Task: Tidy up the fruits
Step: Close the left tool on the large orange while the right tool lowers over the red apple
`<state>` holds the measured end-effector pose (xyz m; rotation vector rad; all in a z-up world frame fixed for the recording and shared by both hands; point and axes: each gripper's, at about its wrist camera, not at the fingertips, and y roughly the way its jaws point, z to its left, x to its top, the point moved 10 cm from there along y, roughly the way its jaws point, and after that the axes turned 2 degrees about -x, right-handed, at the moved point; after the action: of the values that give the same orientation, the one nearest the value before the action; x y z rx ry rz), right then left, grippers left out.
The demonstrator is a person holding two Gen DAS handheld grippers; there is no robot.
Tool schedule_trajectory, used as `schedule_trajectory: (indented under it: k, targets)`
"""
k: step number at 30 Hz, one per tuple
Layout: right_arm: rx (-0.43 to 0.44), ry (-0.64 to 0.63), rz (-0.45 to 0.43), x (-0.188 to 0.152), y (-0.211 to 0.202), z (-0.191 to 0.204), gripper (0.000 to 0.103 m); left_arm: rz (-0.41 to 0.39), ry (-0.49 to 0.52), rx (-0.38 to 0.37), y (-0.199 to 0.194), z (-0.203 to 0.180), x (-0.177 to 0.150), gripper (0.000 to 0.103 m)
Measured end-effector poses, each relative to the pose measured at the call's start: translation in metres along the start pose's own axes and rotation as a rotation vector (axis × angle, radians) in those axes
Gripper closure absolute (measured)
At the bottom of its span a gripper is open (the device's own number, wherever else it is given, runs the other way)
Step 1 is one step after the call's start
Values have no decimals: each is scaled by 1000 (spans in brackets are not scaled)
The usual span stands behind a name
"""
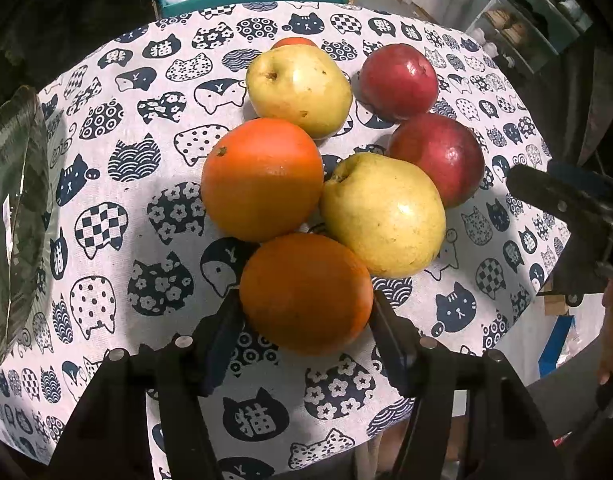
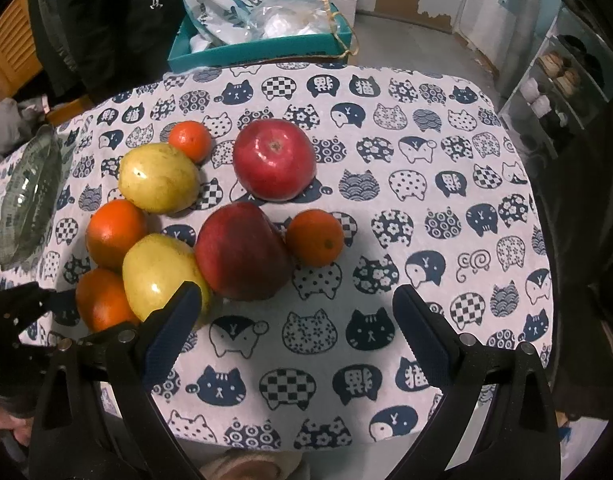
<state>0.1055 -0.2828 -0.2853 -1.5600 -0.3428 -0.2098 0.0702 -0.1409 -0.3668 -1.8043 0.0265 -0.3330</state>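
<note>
4 oranges (image 2: 116, 234) – 2 pears (image 2: 159, 178) – 2 apples (image 2: 274, 159), 1 dish (image 2: 30, 196)

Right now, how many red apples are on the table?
2. One red apple sits farther back; the other red apple lies nearer, touching a yellow pear. None seem hidden.

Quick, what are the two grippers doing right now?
Left gripper: closed on an orange.
Right gripper: open, holding nothing.
</note>
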Motion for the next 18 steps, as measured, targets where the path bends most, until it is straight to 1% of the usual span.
schedule_trajectory:
  k: [8, 15, 18]
  targets:
    - [18, 0, -11, 20, 9, 7, 6, -34, -35, 13, -18, 16, 2, 39]
    - [33, -5, -18, 44, 21, 11, 6, -105, -102, 22, -42, 38, 24, 39]
    - [31, -11, -8, 54, 31, 11, 6, -134, -105, 47, -47, 44, 38, 39]
